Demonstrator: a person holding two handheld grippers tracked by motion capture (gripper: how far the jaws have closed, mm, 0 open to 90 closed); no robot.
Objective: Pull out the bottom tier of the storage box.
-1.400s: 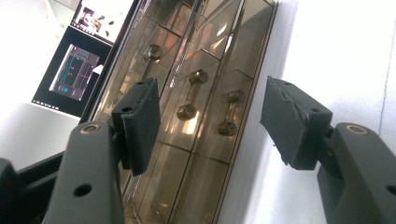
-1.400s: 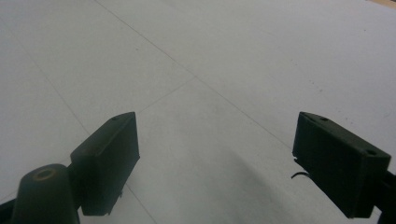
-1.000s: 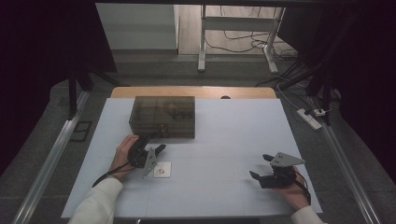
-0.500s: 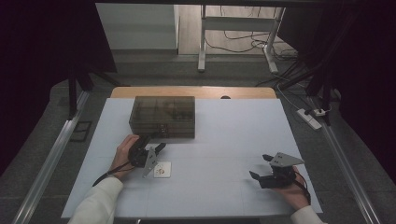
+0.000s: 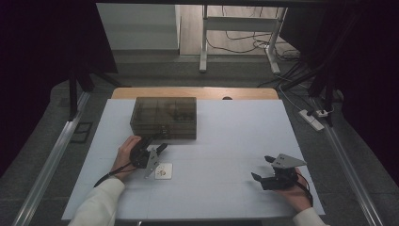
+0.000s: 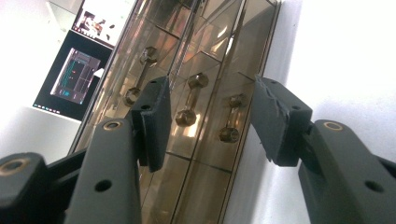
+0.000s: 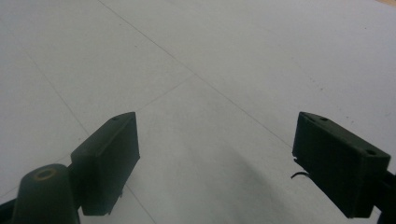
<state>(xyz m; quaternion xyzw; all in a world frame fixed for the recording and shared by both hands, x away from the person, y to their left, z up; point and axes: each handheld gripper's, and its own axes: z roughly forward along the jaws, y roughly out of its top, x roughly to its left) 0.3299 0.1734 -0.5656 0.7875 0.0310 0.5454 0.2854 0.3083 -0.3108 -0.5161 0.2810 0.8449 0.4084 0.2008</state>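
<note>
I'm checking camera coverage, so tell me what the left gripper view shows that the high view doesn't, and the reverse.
Only the left gripper view resolves the three small dumbbell-shaped handles on the smoky box's drawer fronts, framed by the open left tool, whose jaws have just been closing on nothing. Only the high view takes in the right tool and a small white tile. Both show the smoky box and the white table.

The left gripper [image 6: 208, 116] had just been closing its jaws at the smoked drawer box [image 5: 163, 117], toward 1 o'clock, around a drawer handle [image 6: 190, 99], not yet pressing.
</note>
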